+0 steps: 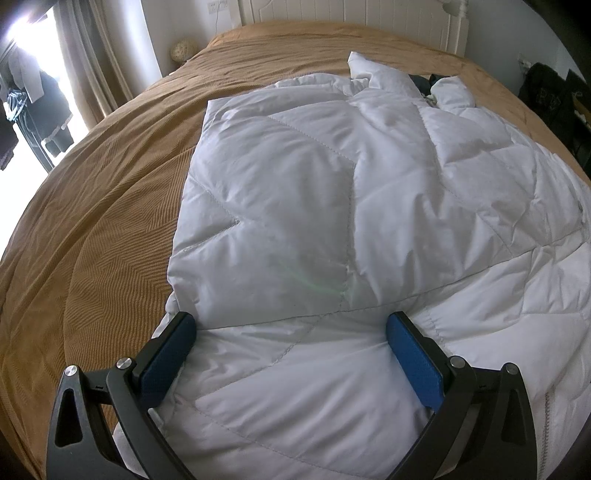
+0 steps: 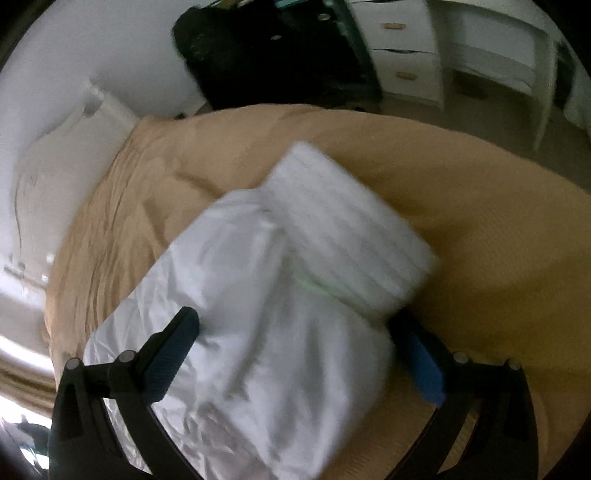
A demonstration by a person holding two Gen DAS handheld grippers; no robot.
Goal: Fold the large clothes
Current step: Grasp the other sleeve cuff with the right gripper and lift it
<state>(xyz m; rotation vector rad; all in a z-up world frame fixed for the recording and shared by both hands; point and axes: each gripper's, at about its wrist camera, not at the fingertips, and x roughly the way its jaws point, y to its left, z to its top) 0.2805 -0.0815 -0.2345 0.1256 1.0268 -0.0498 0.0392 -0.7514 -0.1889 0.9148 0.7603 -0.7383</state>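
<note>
Tan bedspread (image 1: 110, 221) bears white quilted jacket (image 1: 332, 184), nothing containing it

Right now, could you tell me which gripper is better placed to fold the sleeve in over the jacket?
Probably the right gripper: its open jaws straddle the white sleeve, ribbed cuff ahead. The left gripper sits open over the jacket body.

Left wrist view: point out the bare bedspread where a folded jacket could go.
Bare brown bedspread runs left of the white puffer jacket, toward the curtains, and beyond its collar up to the headboard. The right side is crowded: jacket nearly to the bed's edge.
</note>
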